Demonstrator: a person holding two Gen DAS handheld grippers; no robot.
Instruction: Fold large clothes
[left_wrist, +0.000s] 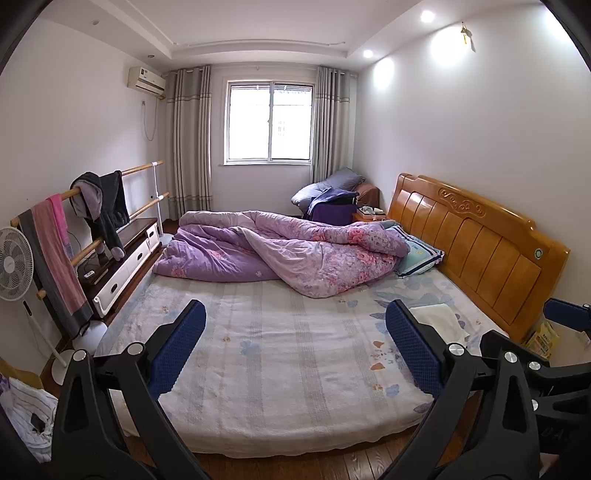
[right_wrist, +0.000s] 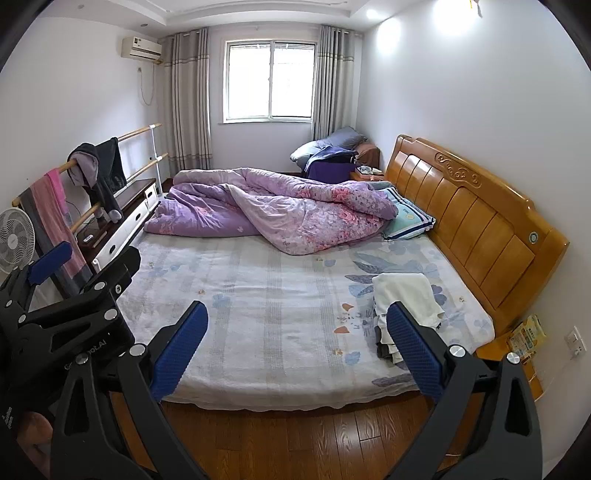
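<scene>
right tongs (right_wrist: 297, 341) (agape), folded clothes (right_wrist: 404, 295) beyond

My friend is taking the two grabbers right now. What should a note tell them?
Left gripper: jaws wide open, holding nothing, hovering over the near edge of the bed.
Right gripper: jaws wide open too, also holding nothing.
Folded clothes: a small stack with a white folded cloth on top lies on the pale floral bedsheet, near the orange wooden headboard.
Not folded: the big purple floral quilt lies crumpled across the far side of the bed; dark clothes hang on the wooden rail at the left.
Left to do: probably pick the next large piece and fold it on the bare sheet.
</scene>
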